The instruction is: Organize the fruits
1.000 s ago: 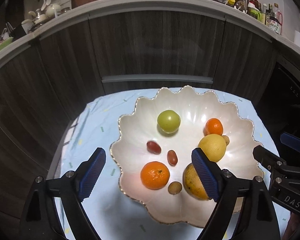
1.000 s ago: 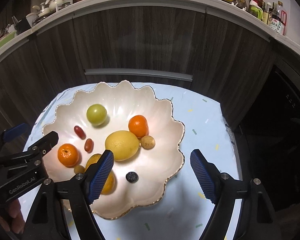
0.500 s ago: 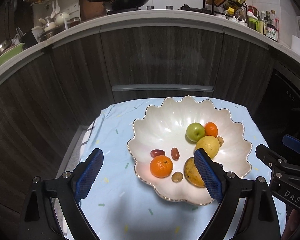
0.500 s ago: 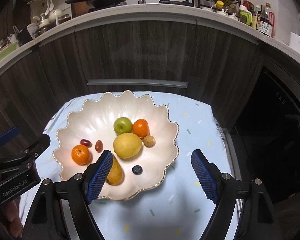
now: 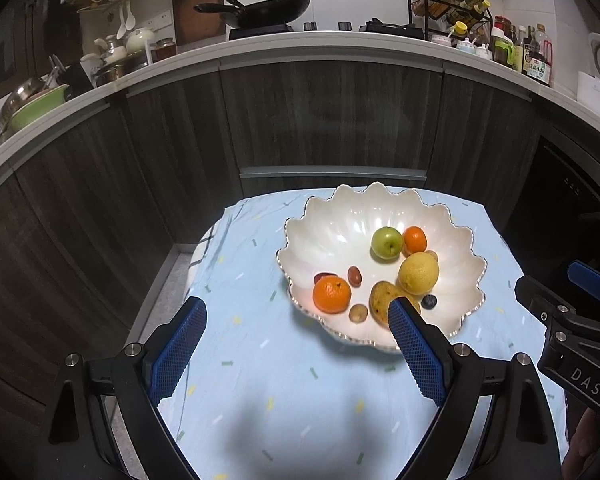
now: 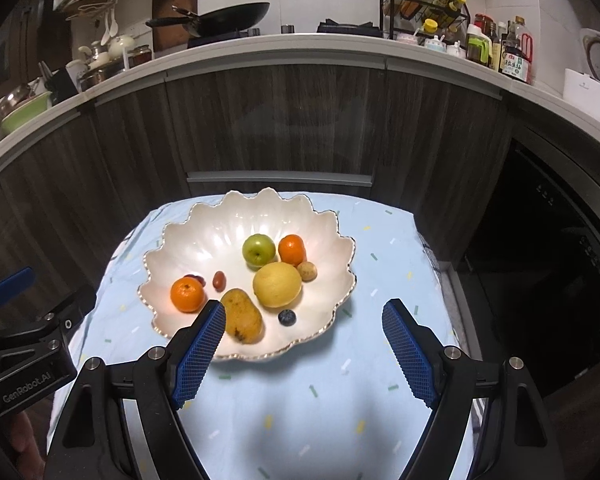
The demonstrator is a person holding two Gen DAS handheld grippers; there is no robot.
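Note:
A white scalloped bowl (image 5: 340, 216) (image 6: 204, 232) sits on a light blue cloth (image 5: 260, 380) (image 6: 320, 400). It holds a green apple (image 5: 387, 241) (image 6: 258, 248), a lemon (image 5: 418, 273) (image 6: 277, 284), a mango (image 5: 380, 300) (image 6: 243, 320), two oranges (image 5: 331, 294) (image 6: 187, 294), a blueberry (image 6: 287, 317) and small reddish and brown fruits. My left gripper (image 5: 296, 314) hangs open in front of the bowl, nothing between its fingers. My right gripper (image 6: 304, 316) is also open and empty, short of the bowl's near rim.
Dark wood cabinets (image 5: 320, 120) stand behind the small table. The counter above carries a wok (image 5: 260, 10), a spice rack (image 6: 424, 4), bottles and dishes. A dark appliance front (image 6: 548, 260) is at the right. The table's edges drop off left and right.
Both grippers have pulled back and risen from the bowl, which now looks smaller and farther. The green apple has rolled right, next to the far orange. Both grippers remain empty.

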